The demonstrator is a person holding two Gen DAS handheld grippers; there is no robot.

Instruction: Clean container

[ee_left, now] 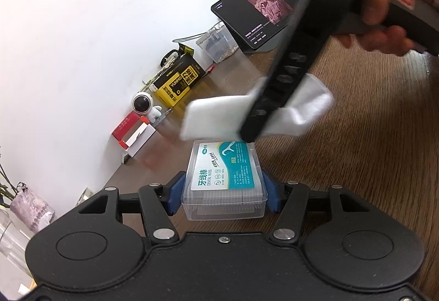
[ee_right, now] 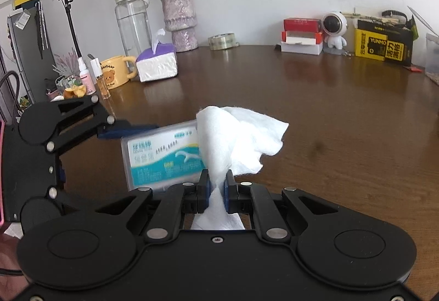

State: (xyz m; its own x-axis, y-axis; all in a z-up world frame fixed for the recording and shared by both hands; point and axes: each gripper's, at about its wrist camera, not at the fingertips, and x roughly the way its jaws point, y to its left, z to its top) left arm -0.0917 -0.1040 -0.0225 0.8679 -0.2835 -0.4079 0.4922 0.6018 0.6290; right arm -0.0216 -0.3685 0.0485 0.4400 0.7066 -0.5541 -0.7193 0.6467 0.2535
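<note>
Container [ee_left: 223, 185] of dental floss picks, lid shut, gripped by left fingers [ee_left: 175, 196]

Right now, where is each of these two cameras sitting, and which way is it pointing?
Left wrist: sits on the left gripper, looking forward over the clear floss box clamped in its blue pads, toward the wall; the right gripper and a hand cross the upper right.
Right wrist: sits on the right gripper, looking across the brown table to the wall; its jaws pinch a white wipe, and the left gripper shows at left.
Shared: floss box, wipe, yellow box, astronaut figure.
</note>
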